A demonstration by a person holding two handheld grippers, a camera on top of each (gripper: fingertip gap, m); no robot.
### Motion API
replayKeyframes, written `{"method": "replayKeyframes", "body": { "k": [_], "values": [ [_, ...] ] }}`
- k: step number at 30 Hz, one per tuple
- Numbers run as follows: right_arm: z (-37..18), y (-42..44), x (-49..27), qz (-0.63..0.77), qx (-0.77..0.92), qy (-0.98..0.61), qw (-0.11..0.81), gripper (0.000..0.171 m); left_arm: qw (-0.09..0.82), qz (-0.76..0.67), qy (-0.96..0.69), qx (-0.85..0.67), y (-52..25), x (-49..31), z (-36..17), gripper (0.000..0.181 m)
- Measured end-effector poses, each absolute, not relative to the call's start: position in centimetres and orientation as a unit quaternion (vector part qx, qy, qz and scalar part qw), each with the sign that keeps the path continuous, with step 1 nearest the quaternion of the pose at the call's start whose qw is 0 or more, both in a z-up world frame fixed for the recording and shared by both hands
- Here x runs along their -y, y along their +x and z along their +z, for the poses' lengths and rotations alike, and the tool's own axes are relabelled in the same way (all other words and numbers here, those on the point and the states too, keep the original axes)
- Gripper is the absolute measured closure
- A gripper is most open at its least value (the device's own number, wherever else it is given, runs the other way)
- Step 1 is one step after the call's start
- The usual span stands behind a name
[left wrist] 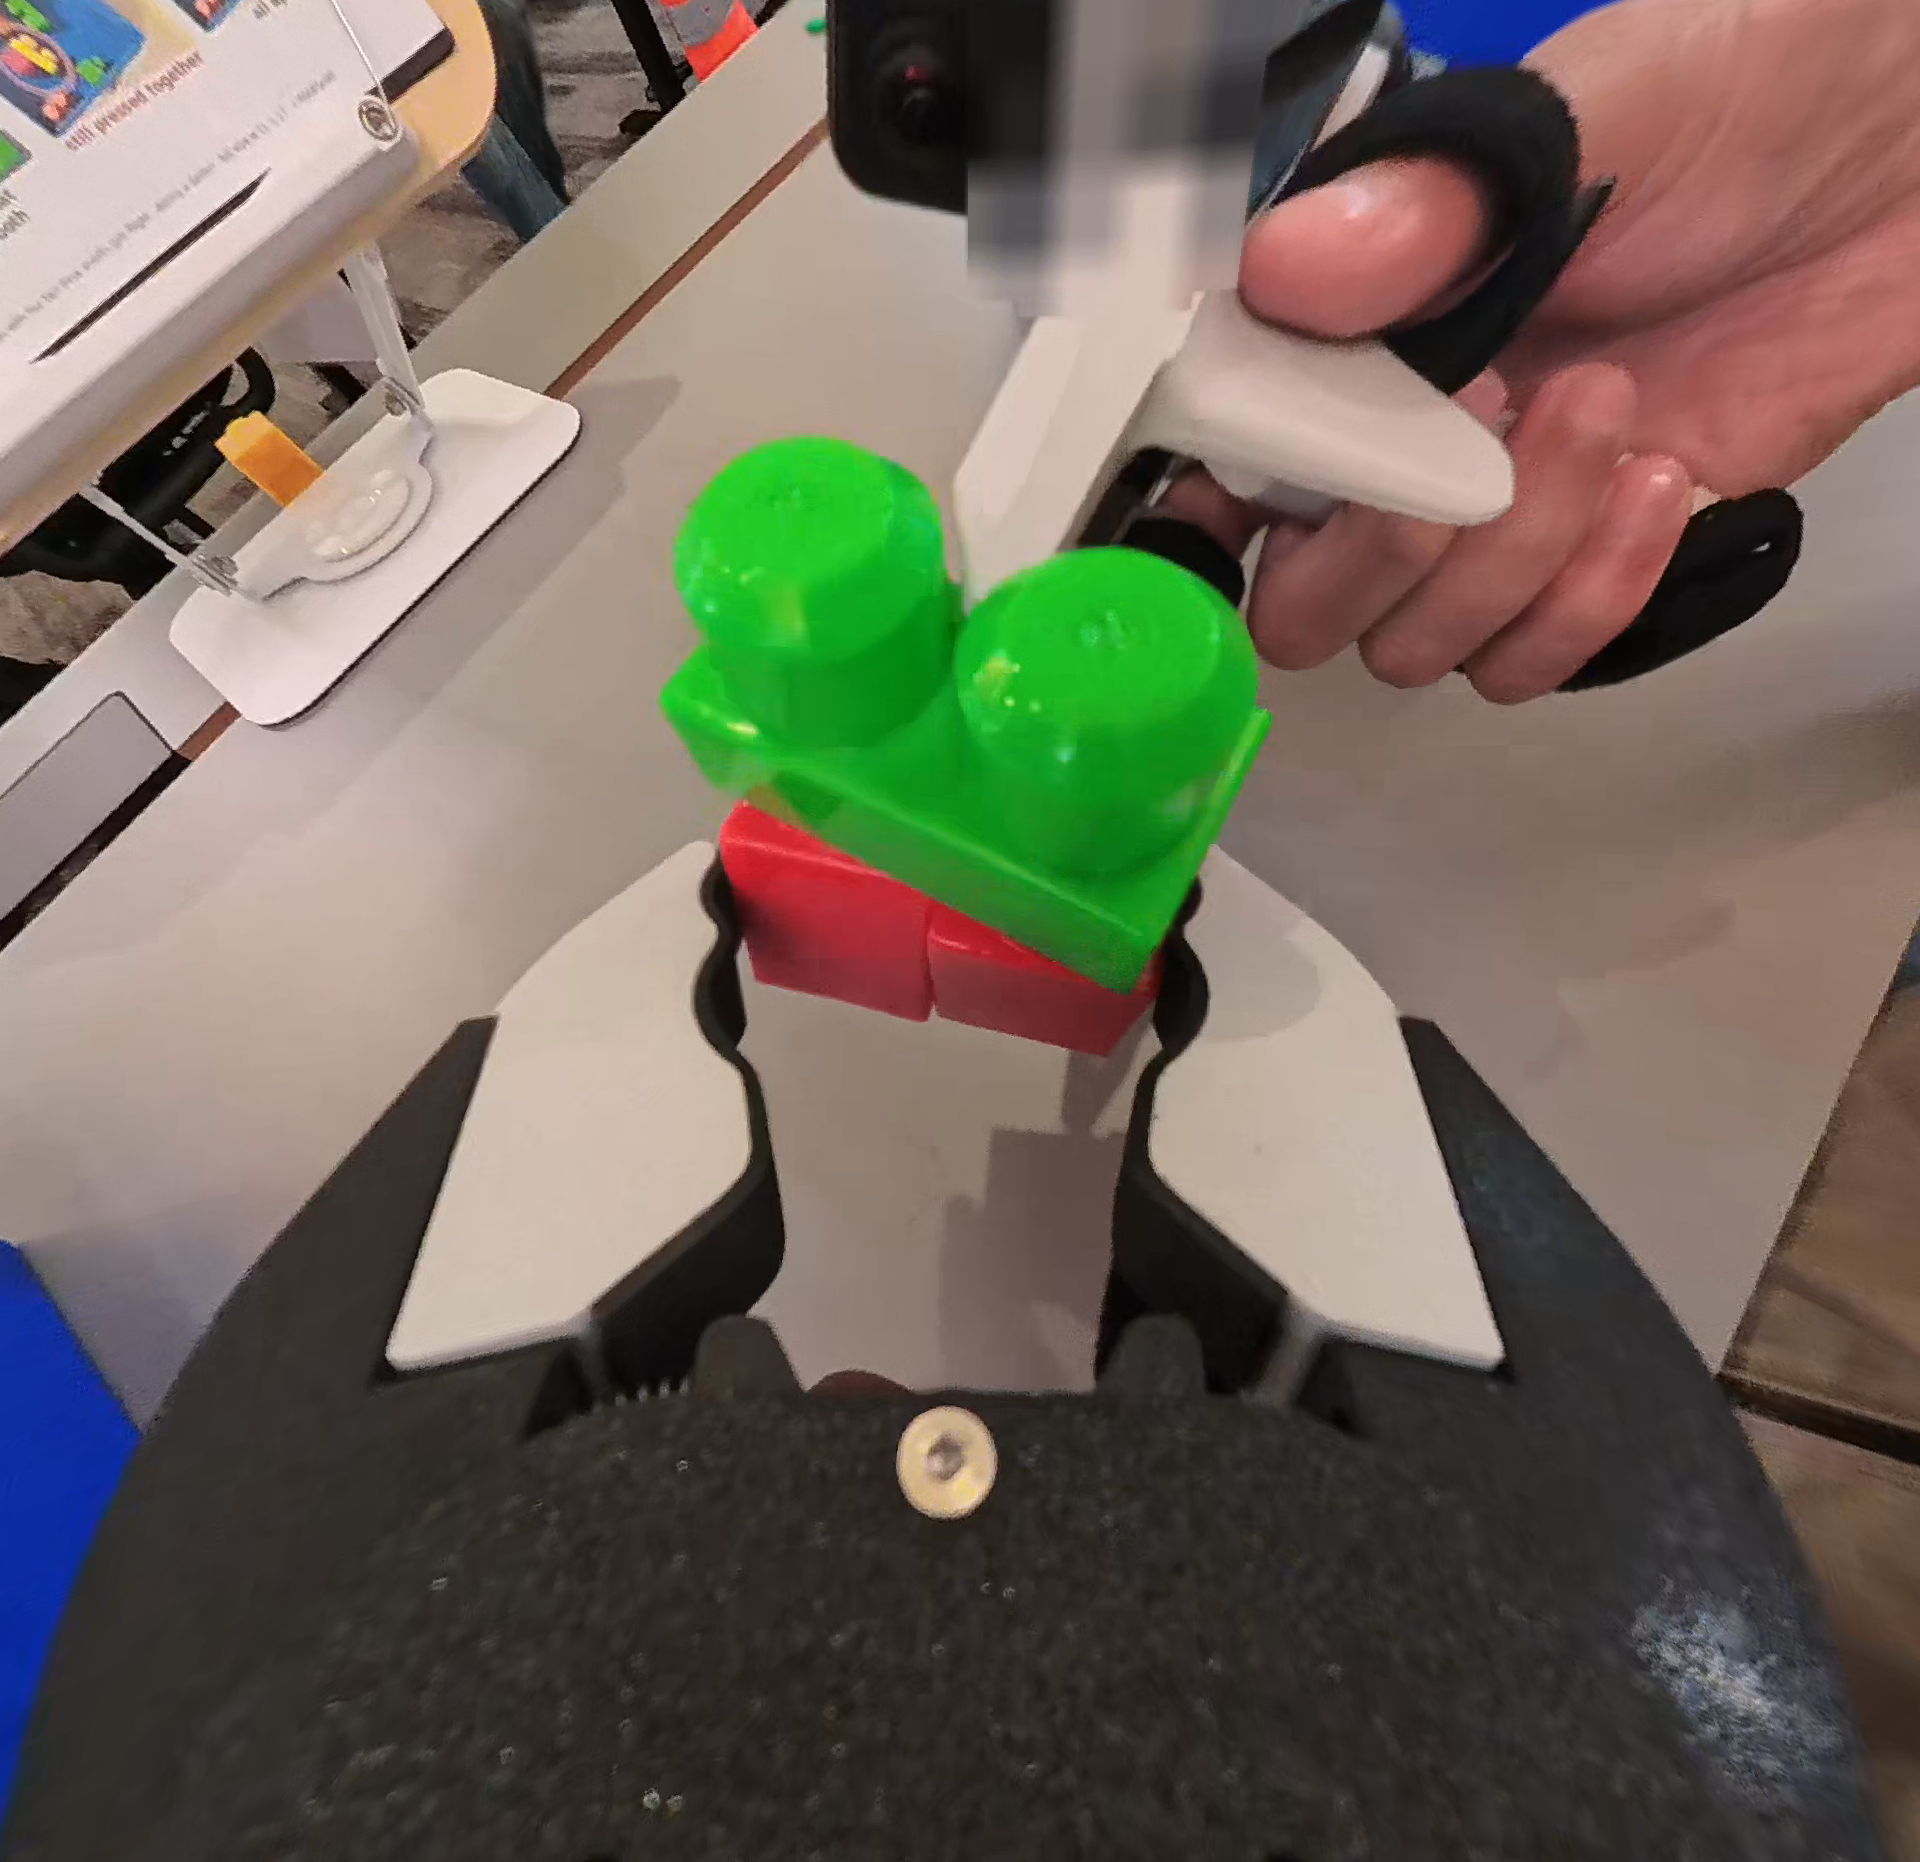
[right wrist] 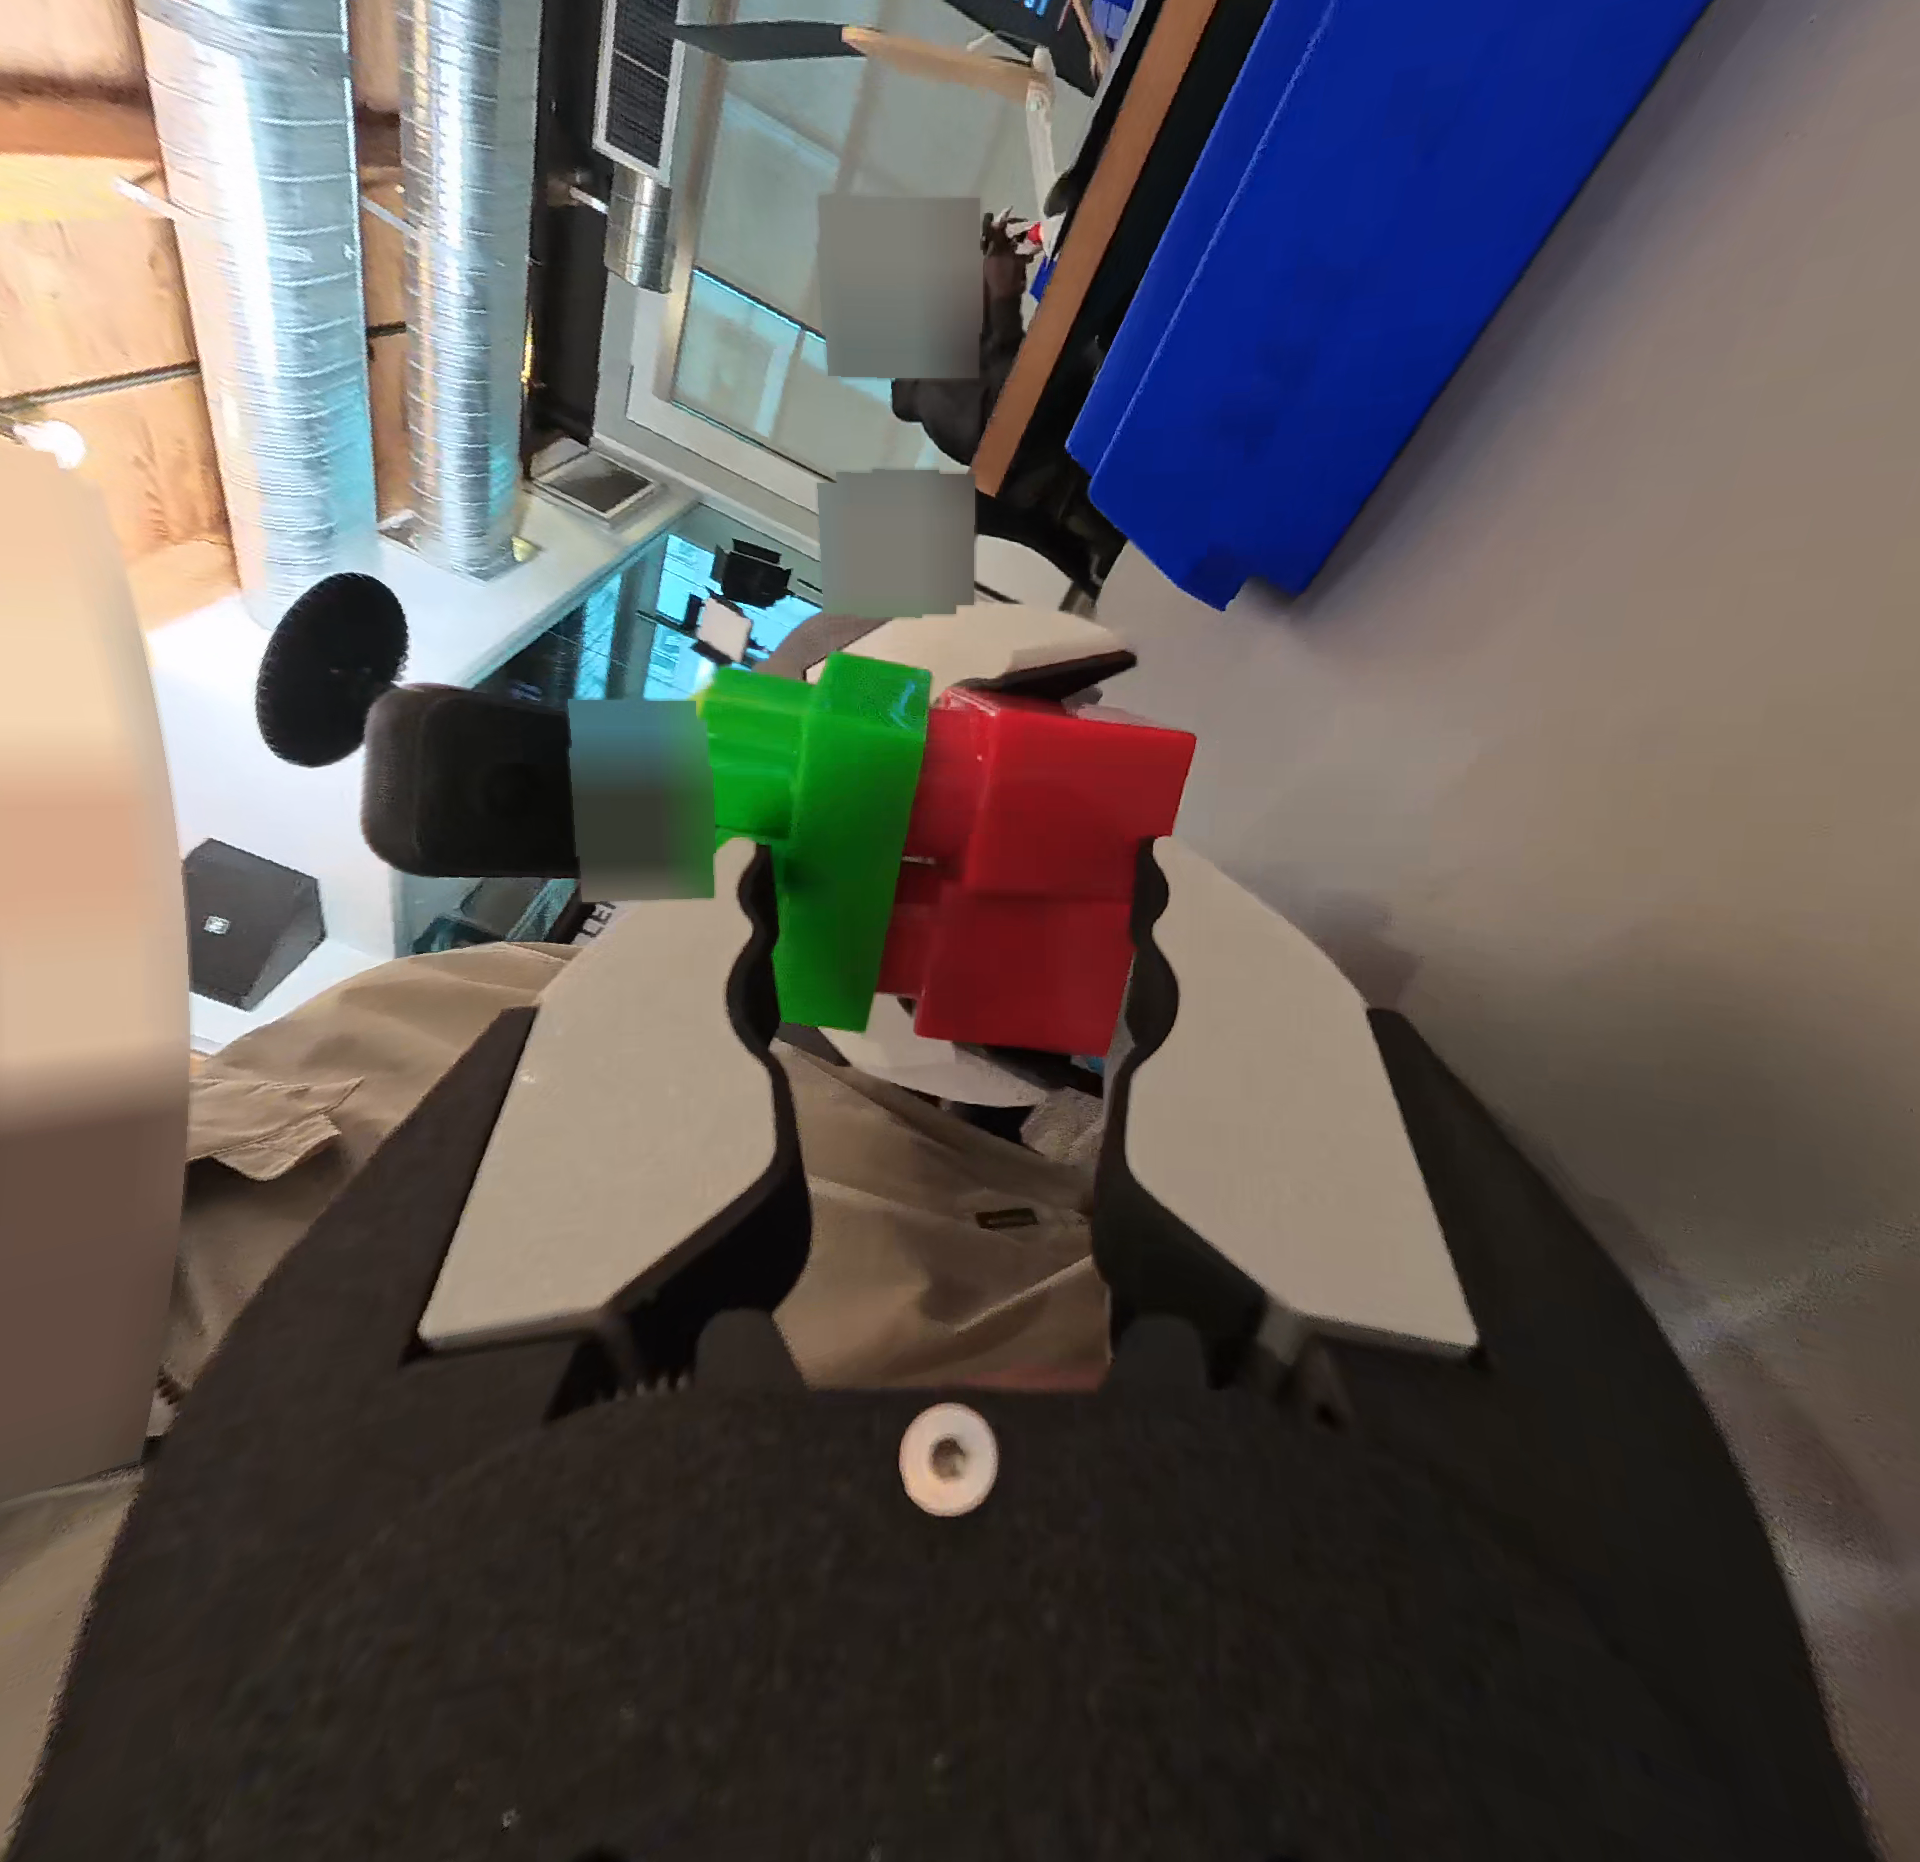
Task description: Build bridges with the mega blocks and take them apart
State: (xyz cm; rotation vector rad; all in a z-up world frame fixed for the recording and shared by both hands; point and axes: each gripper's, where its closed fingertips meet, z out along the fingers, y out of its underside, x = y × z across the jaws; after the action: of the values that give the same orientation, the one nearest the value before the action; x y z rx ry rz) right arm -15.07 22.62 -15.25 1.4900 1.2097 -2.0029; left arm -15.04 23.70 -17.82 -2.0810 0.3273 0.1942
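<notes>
While the green block (left wrist: 961, 732) sits pressed on top of the two red blocks (left wrist: 935, 955), the whole stack is held up off the grey desk (left wrist: 364, 929), with open desk surface below and on both sides. The left tongs (left wrist: 951, 939) are narrowed onto the red blocks, a finger on each outer face, the green block's edge overhanging the right finger. In the right wrist view the right tongs (right wrist: 940, 939) close across the stack sideways, one finger against the green block (right wrist: 842, 856) and the other against the red blocks (right wrist: 1029, 877). A hand (left wrist: 1621, 358) works the right tool just behind the studs. An instruction stand (left wrist: 312, 358) sits near the desk's far-left edge, well apart; a blue bin (right wrist: 1403, 254) lies farther off.
</notes>
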Motion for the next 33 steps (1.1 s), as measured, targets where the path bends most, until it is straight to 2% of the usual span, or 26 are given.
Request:
{"method": "replayKeyframes", "body": {
  "k": [7,8,13,21,22,33],
  "values": [
    [-15.7,-15.2,-22.8,-0.730,-0.392,0.518,0.212,0.106,0.500,0.084,-0.852,-0.134,-15.0,-23.9,-17.9,0.104],
    [-15.9,-15.1,-22.8,-0.726,-0.396,0.521,0.211,0.097,0.506,0.082,-0.848,-0.133,-14.8,-23.9,-17.7,0.104],
    [-15.2,-14.6,-22.3,-0.739,-0.392,0.495,0.234,0.092,0.524,0.076,-0.837,-0.139,-14.1,-24.2,-17.1,0.104],
    [-14.0,-14.8,-22.4,-0.762,-0.392,0.462,0.227,0.099,0.533,0.087,-0.830,-0.140,-14.2,-24.4,-16.1,0.104],
    [-14.0,-14.9,-22.5,-0.764,-0.390,0.462,0.225,0.105,0.535,0.086,-0.829,-0.138,-14.3,-24.4,-16.0,0.104],
    [-15.0,-15.2,-22.6,-0.748,-0.397,0.483,0.222,0.108,0.523,0.092,-0.836,-0.140,-14.7,-24.5,-17.1,0.104]
  ]
}}
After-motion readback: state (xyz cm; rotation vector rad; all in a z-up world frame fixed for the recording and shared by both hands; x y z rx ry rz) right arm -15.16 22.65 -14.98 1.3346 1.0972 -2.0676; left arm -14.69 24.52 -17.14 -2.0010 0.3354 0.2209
